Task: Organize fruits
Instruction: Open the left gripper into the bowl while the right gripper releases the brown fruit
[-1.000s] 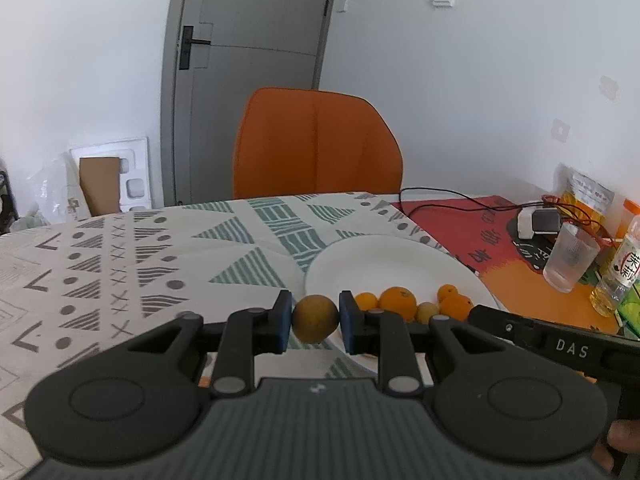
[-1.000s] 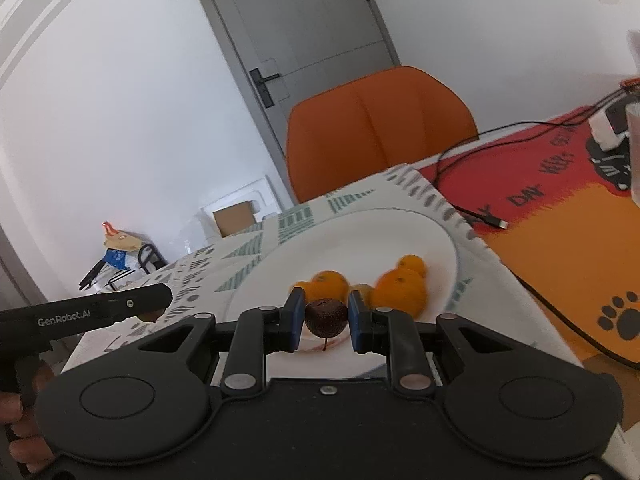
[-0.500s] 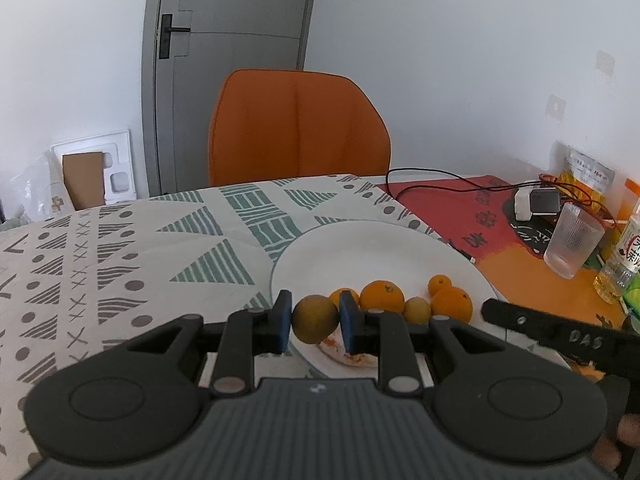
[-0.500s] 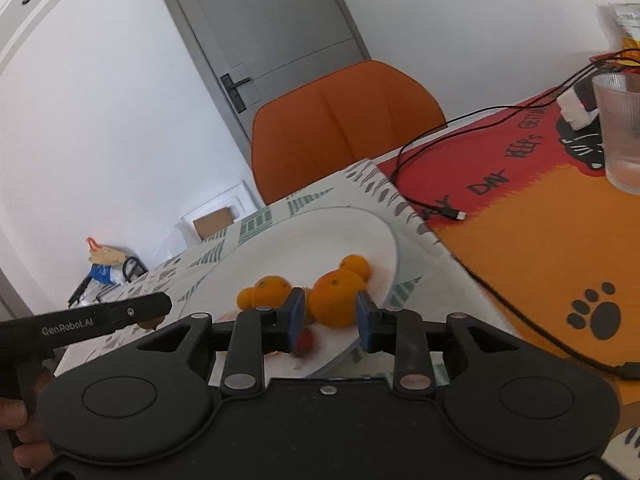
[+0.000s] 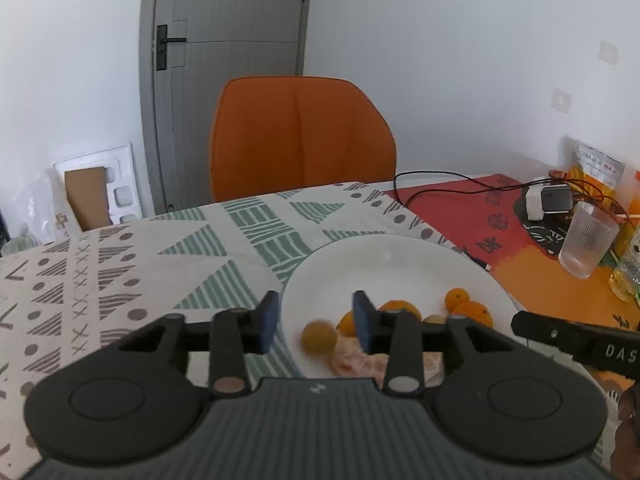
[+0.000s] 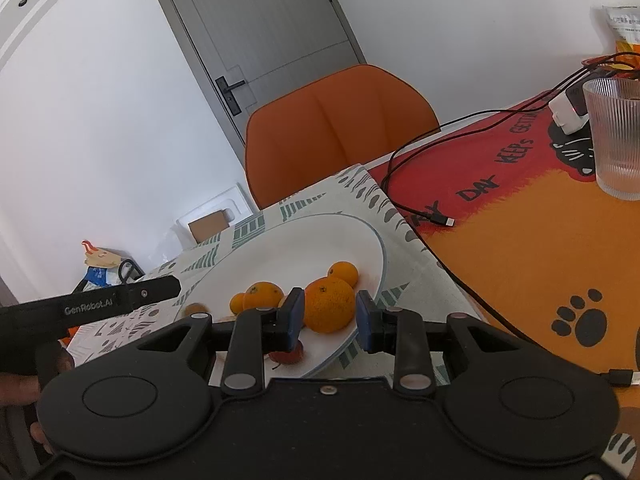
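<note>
A white plate [image 5: 384,256] on the patterned tablecloth holds several oranges [image 5: 470,310]. My left gripper [image 5: 316,322] is open above the plate's near rim; a small yellow-brown fruit [image 5: 319,338], blurred, lies below it on the plate beside a pinkish peeled piece [image 5: 352,356]. My right gripper [image 6: 326,320] is open over the same plate [image 6: 320,240]; a big orange [image 6: 329,309] shows between its jaws, untouched, and a small dark red fruit [image 6: 286,356] lies on the plate under the left finger.
An orange chair [image 5: 302,136] stands behind the table. A ribbed glass [image 5: 586,240], a charger with black cables [image 5: 548,200], bottles and a snack bag sit on the red-orange mat [image 6: 540,220] to the right.
My left gripper opened and let the yellow-brown fruit fall onto the plate. My right gripper opened wider; its dark red fruit now lies on the plate.
</note>
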Demonstrator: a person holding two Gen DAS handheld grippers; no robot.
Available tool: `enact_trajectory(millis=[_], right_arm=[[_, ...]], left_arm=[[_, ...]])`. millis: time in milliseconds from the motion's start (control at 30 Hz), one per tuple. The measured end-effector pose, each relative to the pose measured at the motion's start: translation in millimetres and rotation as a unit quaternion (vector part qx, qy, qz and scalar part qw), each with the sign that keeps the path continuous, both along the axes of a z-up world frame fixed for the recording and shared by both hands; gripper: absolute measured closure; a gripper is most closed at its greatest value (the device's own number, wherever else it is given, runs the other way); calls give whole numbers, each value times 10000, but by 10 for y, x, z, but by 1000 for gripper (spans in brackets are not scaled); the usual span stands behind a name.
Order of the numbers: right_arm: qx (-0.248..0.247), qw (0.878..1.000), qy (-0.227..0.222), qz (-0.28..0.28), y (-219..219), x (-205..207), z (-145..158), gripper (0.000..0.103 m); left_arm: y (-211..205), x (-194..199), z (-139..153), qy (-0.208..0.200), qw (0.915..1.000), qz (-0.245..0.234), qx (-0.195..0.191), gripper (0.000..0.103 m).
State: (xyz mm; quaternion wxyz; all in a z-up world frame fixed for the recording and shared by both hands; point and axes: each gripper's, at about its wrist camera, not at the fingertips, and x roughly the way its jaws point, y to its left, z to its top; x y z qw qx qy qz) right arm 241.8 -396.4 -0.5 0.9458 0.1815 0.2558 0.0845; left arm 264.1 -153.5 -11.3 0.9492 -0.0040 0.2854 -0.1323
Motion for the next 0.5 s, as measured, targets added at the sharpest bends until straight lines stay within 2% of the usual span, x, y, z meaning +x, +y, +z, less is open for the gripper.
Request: enact_trajectory(millis=[267, 400, 500], right_arm=[[-38, 9999, -26, 144, 138, -9, 60, 72], [-100, 9997, -73, 207, 238, -38, 112, 59], [-142, 9995, -102, 253, 308, -56, 148, 57]], left_arm=[[260, -147, 17, 12, 9995, 324, -8, 36], [390, -214, 46, -15, 9986, 523, 17, 23], [490, -279, 84, -101, 9980, 618, 36, 20]])
